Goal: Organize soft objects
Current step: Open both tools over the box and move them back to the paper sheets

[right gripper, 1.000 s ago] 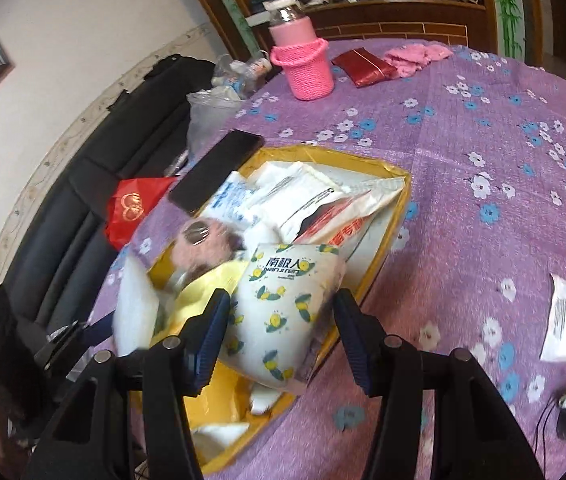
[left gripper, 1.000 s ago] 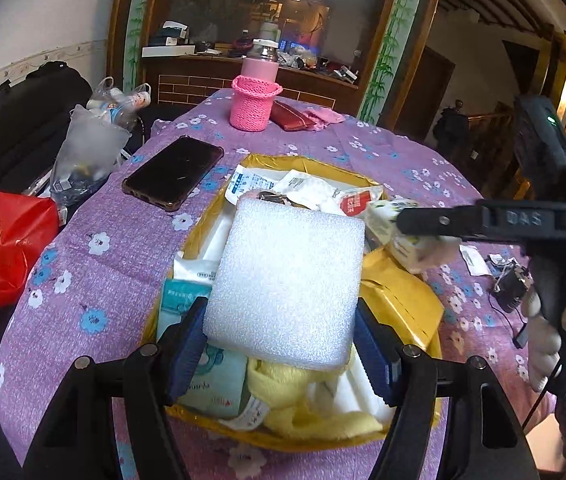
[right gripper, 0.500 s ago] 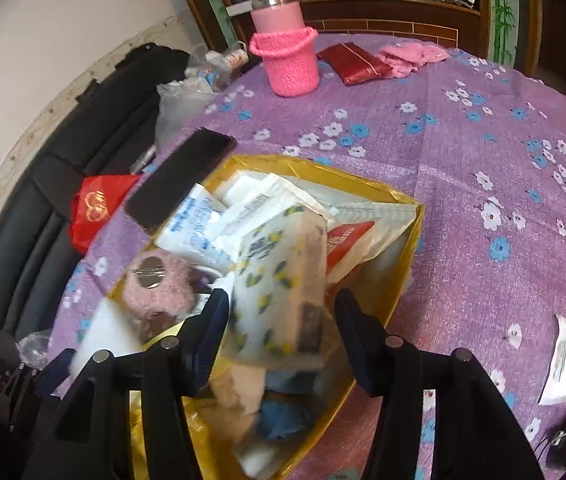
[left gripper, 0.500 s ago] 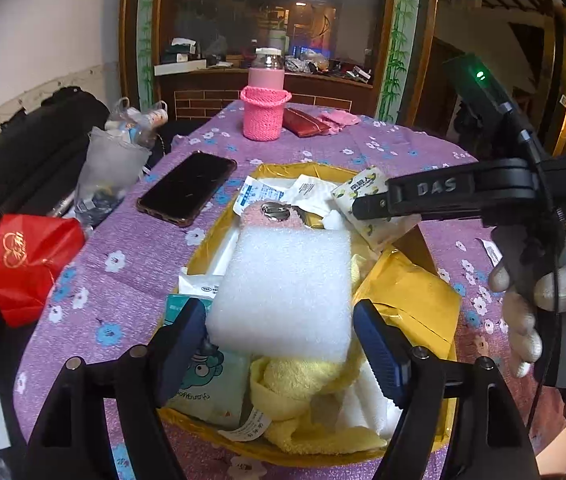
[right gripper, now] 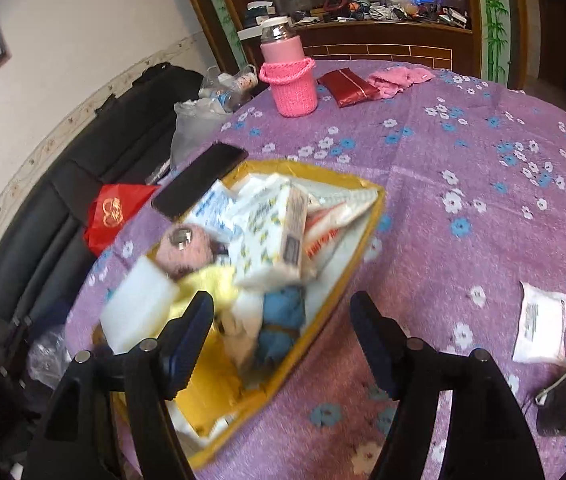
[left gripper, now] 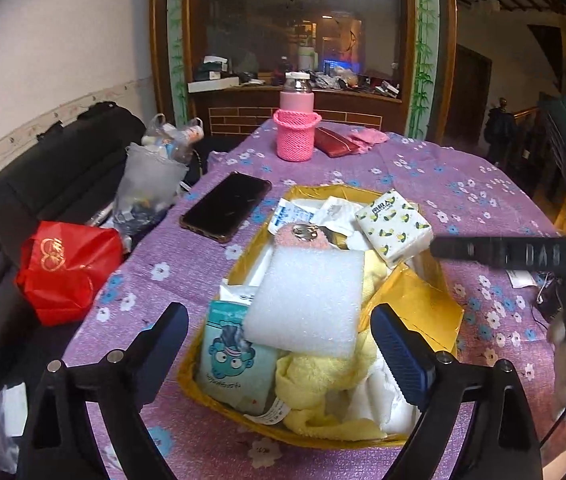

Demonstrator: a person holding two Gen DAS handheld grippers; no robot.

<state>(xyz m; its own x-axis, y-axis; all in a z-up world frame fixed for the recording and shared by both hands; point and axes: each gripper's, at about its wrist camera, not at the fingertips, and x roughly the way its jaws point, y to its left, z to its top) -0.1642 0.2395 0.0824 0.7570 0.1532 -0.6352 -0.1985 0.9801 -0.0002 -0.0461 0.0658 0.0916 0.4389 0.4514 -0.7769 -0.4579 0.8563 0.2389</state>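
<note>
- Left gripper (left gripper: 279,344): jaws opening, no longer pinching the white foam block (left gripper: 307,300), which now rests in the yellow tray (left gripper: 415,300).
- Right gripper (right gripper: 283,336): jaws opening, empty; its tissue pack (right gripper: 271,236) now lies in the tray.
- Both items look stowed.

R gripper (right gripper: 281,332) jaws opening, empty, over yellow box (right gripper: 357,240) w/ tissue pack (right gripper: 267,252).

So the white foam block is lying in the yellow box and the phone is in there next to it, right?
Not quite. The white foam block lies in the yellow box, but the phone is outside it, on the purple tablecloth beside the box, as the left wrist view shows.
</note>
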